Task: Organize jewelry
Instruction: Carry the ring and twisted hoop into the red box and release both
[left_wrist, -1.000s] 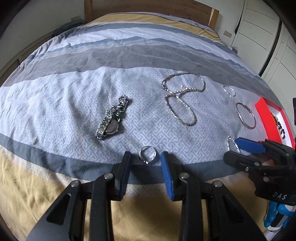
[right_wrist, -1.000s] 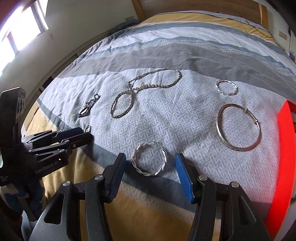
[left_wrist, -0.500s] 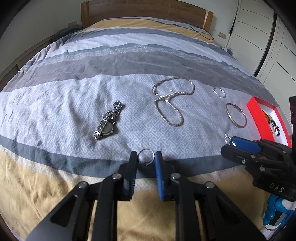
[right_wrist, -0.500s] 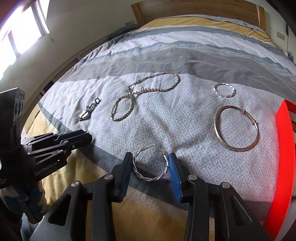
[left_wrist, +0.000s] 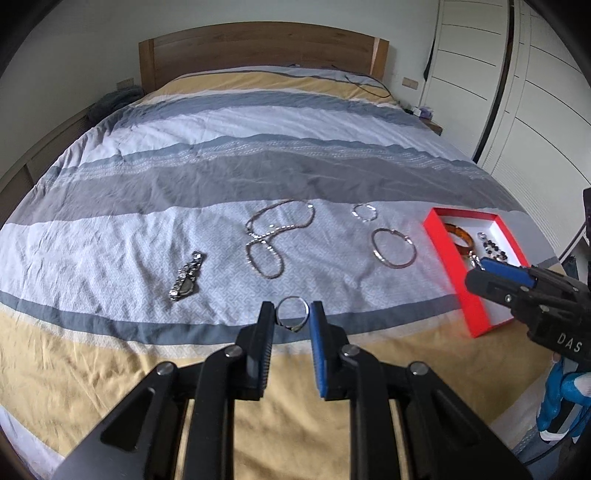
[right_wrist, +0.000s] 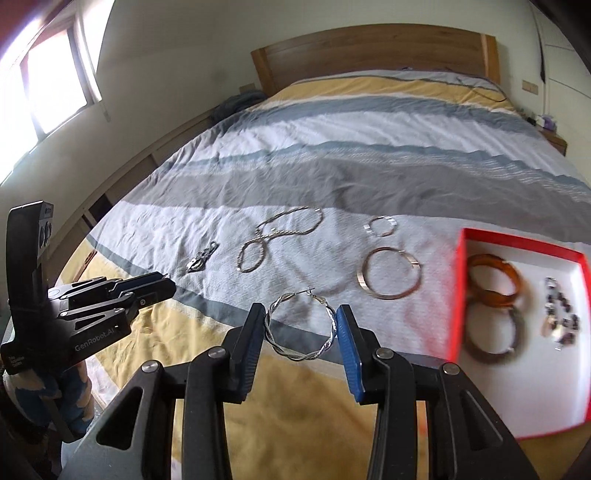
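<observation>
Right now I have a piece pinched in each gripper, both lifted clear of the bed (left_wrist: 147, 236) so nothing drags on the quilt. My left gripper (left_wrist: 292, 314) is closed on a small ring (left_wrist: 291, 309), gripped across its band so it stands upright between the pads. My right gripper (right_wrist: 301, 326) is clamped on the twisted hoop earring (right_wrist: 300, 325), squeezed at its two sides, which I judge keeps the thin wire from slipping or twisting out.

Over at the bed's right edge sits the red box (right_wrist: 458, 295), already holding two amber bangles (right_wrist: 493, 278) and a beaded piece (right_wrist: 559, 317), so that looks like the place for both pieces. On the quilt lie the watch (left_wrist: 185, 277), the chain necklace (left_wrist: 275, 236), the large bangle (left_wrist: 393, 247) and a smaller hoop (left_wrist: 364, 212), spread well apart, which makes each easy to grab alone.
</observation>
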